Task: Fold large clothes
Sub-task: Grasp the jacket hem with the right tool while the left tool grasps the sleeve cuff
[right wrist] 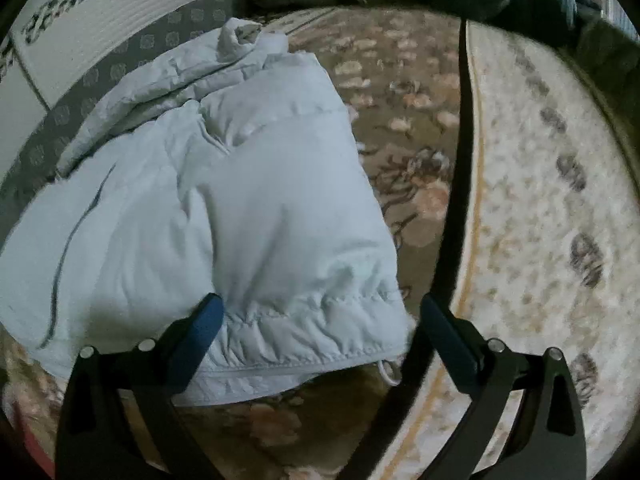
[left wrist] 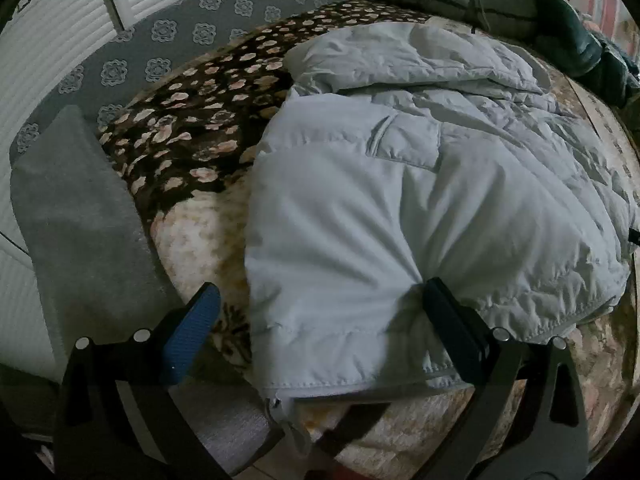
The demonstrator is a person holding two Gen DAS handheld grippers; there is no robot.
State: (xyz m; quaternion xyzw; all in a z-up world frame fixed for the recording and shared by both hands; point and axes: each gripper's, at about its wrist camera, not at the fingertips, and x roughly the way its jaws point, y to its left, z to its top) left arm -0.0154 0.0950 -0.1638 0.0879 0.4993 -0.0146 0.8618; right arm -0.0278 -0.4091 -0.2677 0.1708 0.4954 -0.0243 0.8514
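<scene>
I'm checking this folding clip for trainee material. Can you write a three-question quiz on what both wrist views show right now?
1. True or false: both grippers are shut on the pale blue puffer jacket.
2. What does the jacket lie on? A) a bare wooden floor B) a floral blanket C) a metal table
3. Fill in: in the right wrist view, the right gripper straddles the jacket's gathered ____.

Key
1. False: the left gripper and the right gripper both stand open, with fabric between the fingers.
2. B
3. Hem, the elastic edge nearest the camera.
</scene>
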